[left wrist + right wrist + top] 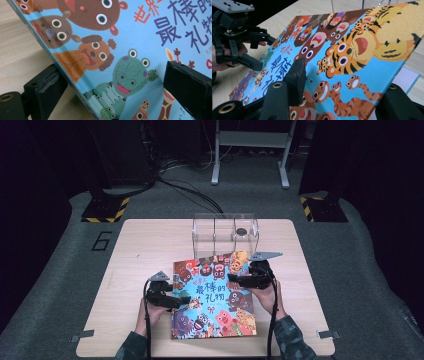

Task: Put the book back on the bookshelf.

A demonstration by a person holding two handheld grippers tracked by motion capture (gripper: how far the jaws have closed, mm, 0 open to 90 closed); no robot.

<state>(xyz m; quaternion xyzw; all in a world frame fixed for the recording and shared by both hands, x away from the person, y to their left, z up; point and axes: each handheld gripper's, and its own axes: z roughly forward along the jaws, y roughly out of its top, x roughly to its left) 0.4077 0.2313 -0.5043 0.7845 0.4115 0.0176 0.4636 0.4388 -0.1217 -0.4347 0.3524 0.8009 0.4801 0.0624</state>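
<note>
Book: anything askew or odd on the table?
The picture book sits slightly rotated to the table edge, its right side lifted where the right gripper clamps the cover edge. The left gripper straddles the opposite edge, jaws not pressing. The clear box behind stands square. No damage shows.

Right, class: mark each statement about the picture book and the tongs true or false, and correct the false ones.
1. The colourful animal-cover picture book lies on the pale wooden table. True.
2. The right tongs grip the book's cover. True.
3. The left tongs are clamped tight on the book. False: their jaws stand apart, straddling its edge.
4. The clear plastic box sits on the book. False: it stands on the table behind it.
</note>
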